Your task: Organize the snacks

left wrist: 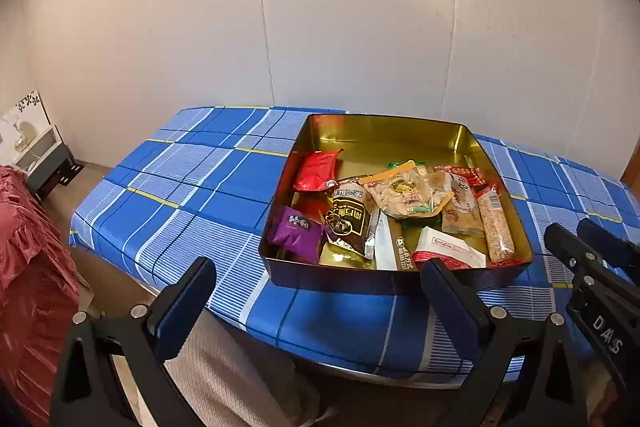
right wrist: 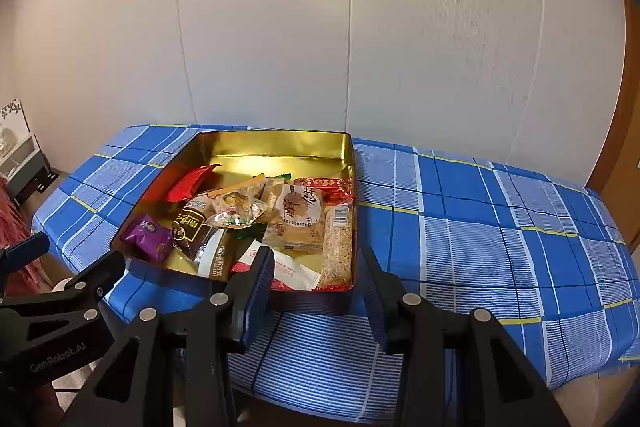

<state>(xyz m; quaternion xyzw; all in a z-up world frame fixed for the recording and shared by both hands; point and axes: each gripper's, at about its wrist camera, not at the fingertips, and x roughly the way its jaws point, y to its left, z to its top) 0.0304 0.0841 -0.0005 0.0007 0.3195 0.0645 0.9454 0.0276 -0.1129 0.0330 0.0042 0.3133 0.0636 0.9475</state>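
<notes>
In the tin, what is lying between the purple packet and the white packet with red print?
Left wrist view: between the purple packet and the white packet in the gold tin lie a dark brown packet and a white-and-brown packet.

Tin (right wrist: 276, 143) was set near table's front edge, left of centre; its walls barred level entry, so snacks could be reached from above only. Back half of tin floor was left bare. Packets (right wrist: 296, 219) were crowded twd the front wall. Wide free cloth (right wrist: 500, 227) was seen to tin's right, and more to its left (left wrist: 192, 187).
</notes>
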